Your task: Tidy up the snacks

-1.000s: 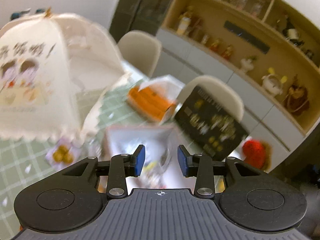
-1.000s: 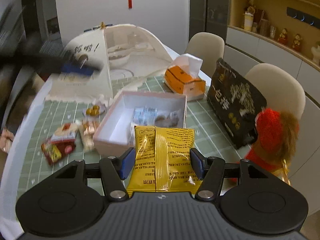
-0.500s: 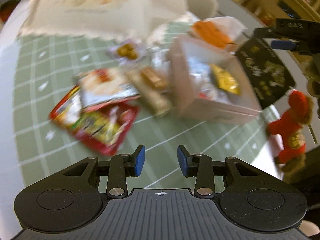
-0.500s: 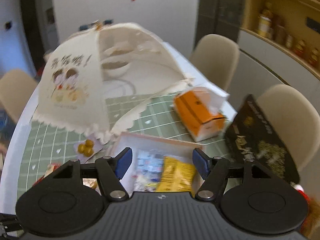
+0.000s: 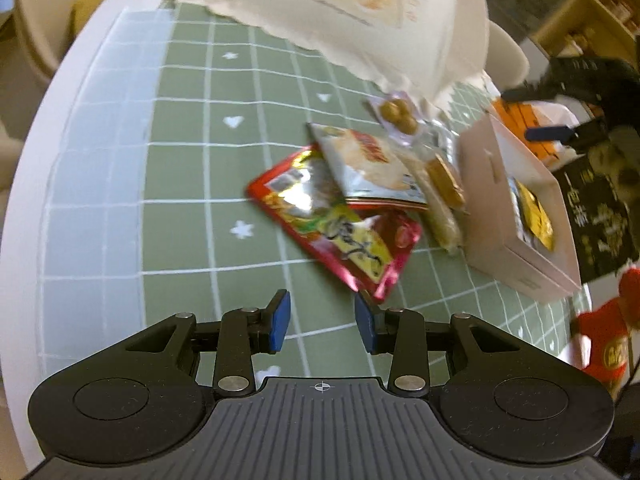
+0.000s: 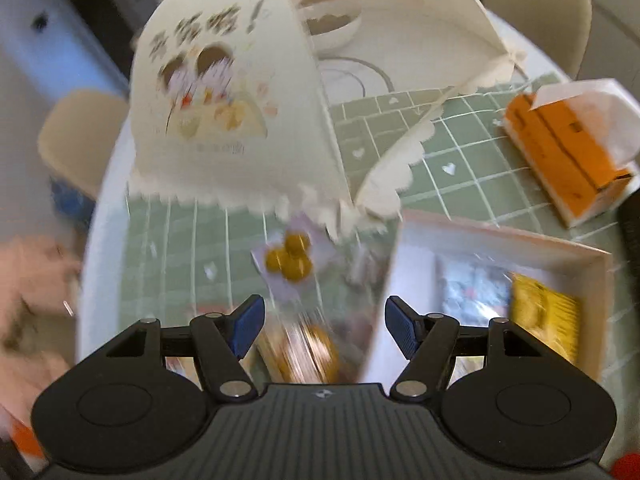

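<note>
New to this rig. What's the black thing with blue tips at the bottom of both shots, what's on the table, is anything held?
No robot arm here: a person holds one two-finger gripper in each hand, and a fisheye camera on each looks forward along its fingers. The black body with blue pads is the gripper itself.

The left gripper is open and empty, just short of a red snack pouch on the green checked tablecloth.

The right gripper is also open and empty, over loose snacks beside the white box, which already contains a yellow packet.

Also on the table: a mesh food cover and an orange tissue pack.
</note>
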Tool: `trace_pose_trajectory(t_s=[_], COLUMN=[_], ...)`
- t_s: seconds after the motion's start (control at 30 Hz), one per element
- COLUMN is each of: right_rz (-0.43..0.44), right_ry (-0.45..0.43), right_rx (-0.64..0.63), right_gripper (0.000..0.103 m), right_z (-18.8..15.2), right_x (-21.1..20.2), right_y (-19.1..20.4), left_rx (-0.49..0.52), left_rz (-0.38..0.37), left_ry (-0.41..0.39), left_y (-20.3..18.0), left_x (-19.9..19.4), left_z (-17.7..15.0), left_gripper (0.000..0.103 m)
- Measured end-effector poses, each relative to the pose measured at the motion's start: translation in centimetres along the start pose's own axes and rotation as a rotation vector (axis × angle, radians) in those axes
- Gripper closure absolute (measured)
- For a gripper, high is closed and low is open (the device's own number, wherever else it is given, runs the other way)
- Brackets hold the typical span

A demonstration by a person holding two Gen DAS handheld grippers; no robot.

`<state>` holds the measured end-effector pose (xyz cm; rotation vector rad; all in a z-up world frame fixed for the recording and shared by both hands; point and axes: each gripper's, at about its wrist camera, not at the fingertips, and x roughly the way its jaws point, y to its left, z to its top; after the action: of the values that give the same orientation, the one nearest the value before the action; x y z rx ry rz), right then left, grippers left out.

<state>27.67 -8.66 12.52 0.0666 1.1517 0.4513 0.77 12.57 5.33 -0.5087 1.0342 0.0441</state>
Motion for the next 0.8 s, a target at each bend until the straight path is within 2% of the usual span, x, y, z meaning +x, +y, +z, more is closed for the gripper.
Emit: trace_pose_trajectory(t_s=[0.07, 0.13, 0.2, 0.27, 0.37, 0.47, 0.53, 0.6, 0.63, 0.8], right_rz=[0.01, -0.049, -0.13, -0.173, -0.125, -0.132, -0.153, -0.12, -0.102, -0.131], right_ry=[0.025, 0.055, 0.082, 0.11, 0.157, 0.129, 0.101, 0.104, 0.119, 0.14], right_rx=[0.051, 0.061, -0.01, -0.078, -0.097, -0.153, -0.203, -0.223, -0.223, -0.274], right_gripper=[0.036, 0.037, 0.051, 0.053, 0.053, 0.047, 0.046, 0.036, 0.034, 0.033], right_z=[2.4, 3.8, 4.5, 4.7, 4.6, 4.3, 4.1, 3.8, 3.6, 2.6], right_x=[2.0, 4.3, 6.9, 8.8, 11.6, 13.4, 14.1, 14.4, 14.5, 14.5], right_y=[-0.5, -0.2, 1.4, 3.0, 4.5, 5.8, 6.4, 6.5, 6.4, 7.1], left_rx=[-0.027, -0.045, -0.056, -0.064, -0.08, -0.089, -0.091, -0.098, -0.104, -0.125], left_rz=[-0.006, -0.017, -0.024, -0.026, -0.026, -0.027, -0.029, -0.031, -0.032, -0.036], left_ry=[0.007, 0.021, 0.034, 0.036, 0.033, 0.033, 0.035, 0.034, 0.032, 0.038], left_y=[0.7, 1.2, 1.6, 2.0, 2.6, 3.0, 3.2, 3.4, 3.6, 3.9], left_x=[0.1, 0.2, 0.3, 0.4, 0.4, 0.3, 0.2, 0.1, 0.1, 0.4], left_z=[-0.2, -0.4, -0.6, -0.6, -0.5, -0.4, -0.5, -0.5, -0.5, -0.3], left_gripper=[0.063, 0.063, 0.063, 0.063, 0.063, 0.063, 0.063, 0.063, 0.063, 0.063])
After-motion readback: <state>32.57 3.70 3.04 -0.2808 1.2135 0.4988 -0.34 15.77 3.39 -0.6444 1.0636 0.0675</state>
